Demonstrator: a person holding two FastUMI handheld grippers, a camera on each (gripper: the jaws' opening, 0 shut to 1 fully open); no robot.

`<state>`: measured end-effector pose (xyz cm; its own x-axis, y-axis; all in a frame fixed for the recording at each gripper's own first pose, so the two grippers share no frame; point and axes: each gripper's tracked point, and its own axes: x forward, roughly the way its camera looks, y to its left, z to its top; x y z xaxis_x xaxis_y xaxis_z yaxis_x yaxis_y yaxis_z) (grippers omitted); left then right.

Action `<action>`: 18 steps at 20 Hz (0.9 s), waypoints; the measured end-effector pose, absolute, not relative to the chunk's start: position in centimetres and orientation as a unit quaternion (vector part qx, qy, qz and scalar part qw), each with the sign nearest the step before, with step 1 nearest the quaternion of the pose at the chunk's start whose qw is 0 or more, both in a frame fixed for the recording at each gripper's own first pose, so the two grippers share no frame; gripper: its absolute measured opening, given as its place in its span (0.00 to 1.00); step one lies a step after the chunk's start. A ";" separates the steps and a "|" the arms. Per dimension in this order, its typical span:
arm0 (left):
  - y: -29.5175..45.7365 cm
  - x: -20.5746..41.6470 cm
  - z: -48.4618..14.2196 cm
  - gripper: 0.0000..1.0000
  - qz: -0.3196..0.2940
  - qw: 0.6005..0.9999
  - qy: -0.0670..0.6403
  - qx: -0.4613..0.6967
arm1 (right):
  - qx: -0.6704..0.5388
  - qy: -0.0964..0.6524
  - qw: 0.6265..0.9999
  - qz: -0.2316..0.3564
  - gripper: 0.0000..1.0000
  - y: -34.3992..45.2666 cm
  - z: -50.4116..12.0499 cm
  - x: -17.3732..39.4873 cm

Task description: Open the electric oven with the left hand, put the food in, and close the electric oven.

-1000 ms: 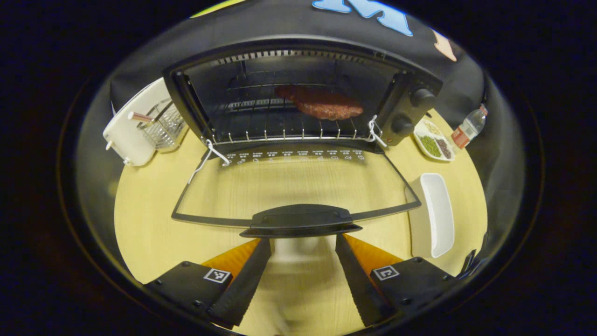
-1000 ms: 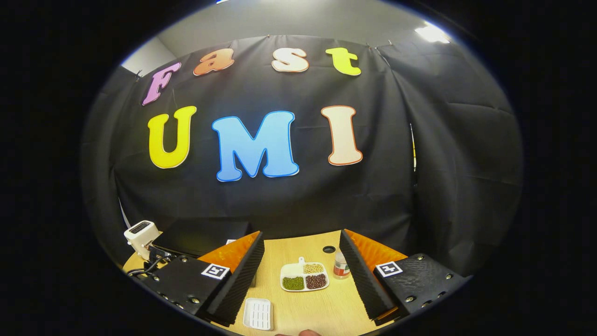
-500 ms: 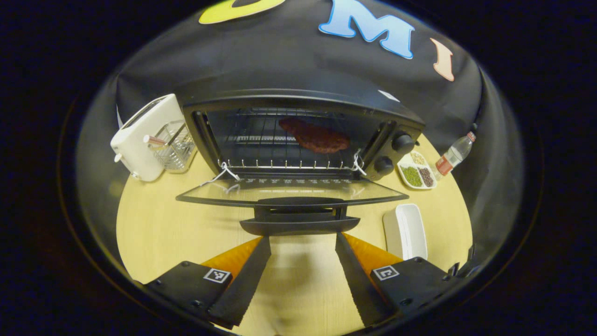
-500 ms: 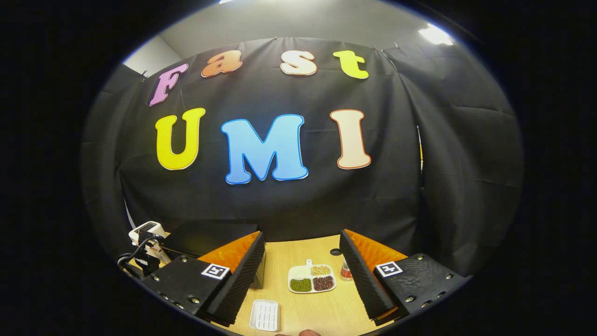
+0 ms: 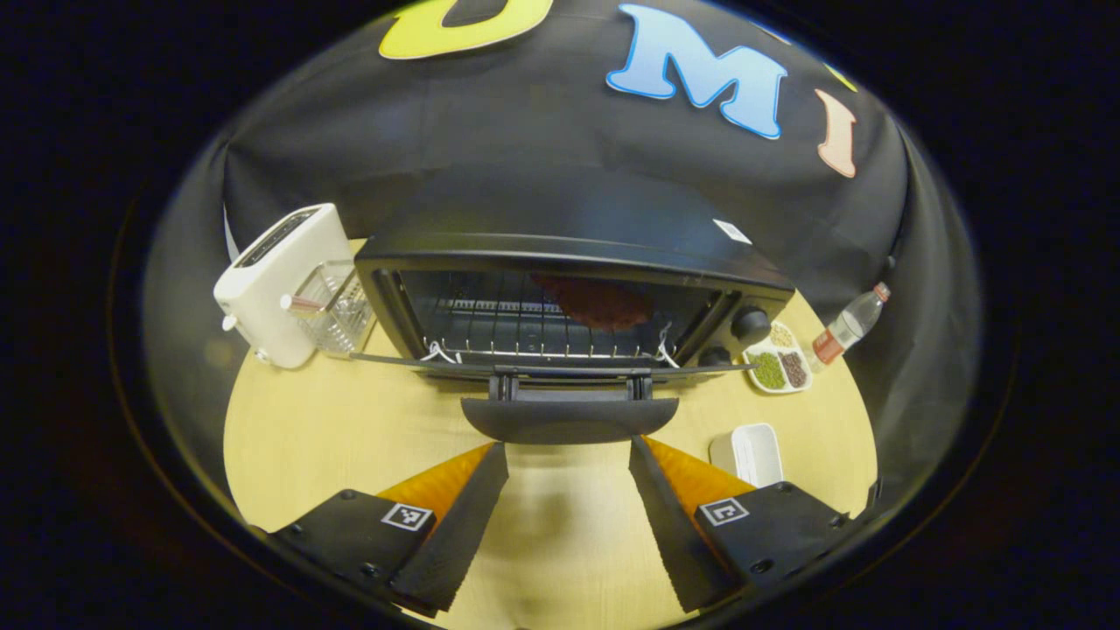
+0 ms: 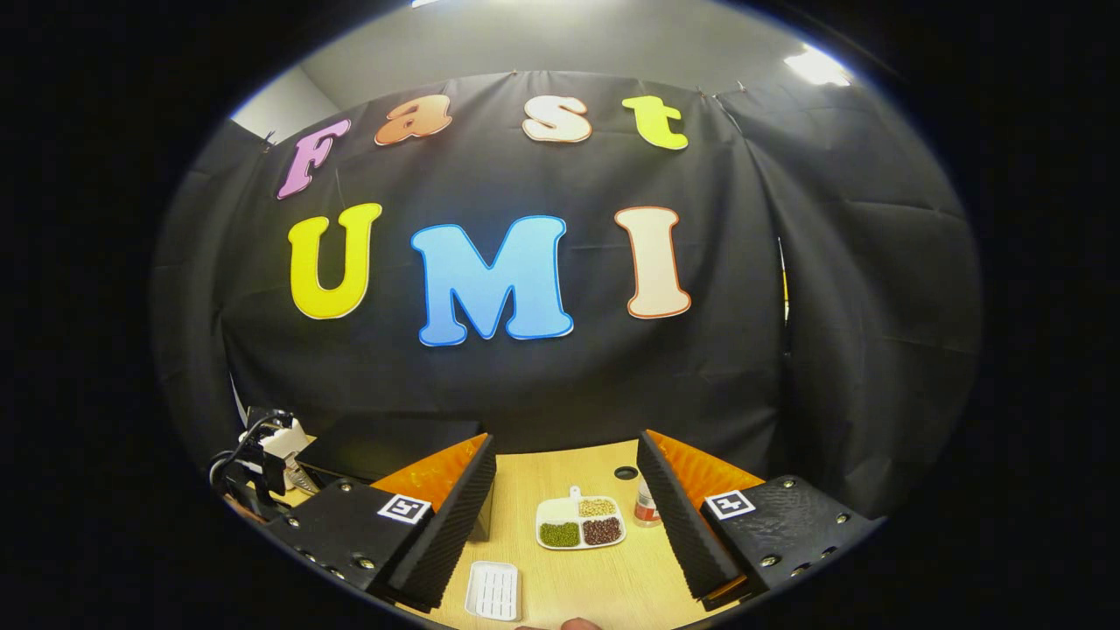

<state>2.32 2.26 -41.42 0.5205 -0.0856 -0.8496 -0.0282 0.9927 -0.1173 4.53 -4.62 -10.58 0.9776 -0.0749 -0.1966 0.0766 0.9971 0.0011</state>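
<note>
Black oven [image 5: 569, 262] sits mid-frame in my left gripper view, its door [image 5: 560, 372] nearly level, the food [image 5: 595, 302] on the rack inside, and my left gripper [image 5: 569, 516] spread empty below the handle [image 5: 569, 418]. In the right gripper view, my right gripper [image 6: 569, 516] gapes empty at the bottom, framing a divided dish [image 6: 580, 523] on the table [image 6: 569, 586].

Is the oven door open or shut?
Open. The oven door sticks out flat toward the left gripper, and you can look over it at the rack and the meat inside.
</note>
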 end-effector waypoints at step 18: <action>-0.4 7.6 -14.1 0.94 0.004 0.988 0.152 -0.015 | -0.010 0.068 0.998 0.010 0.98 -5.0 -7.3 5.7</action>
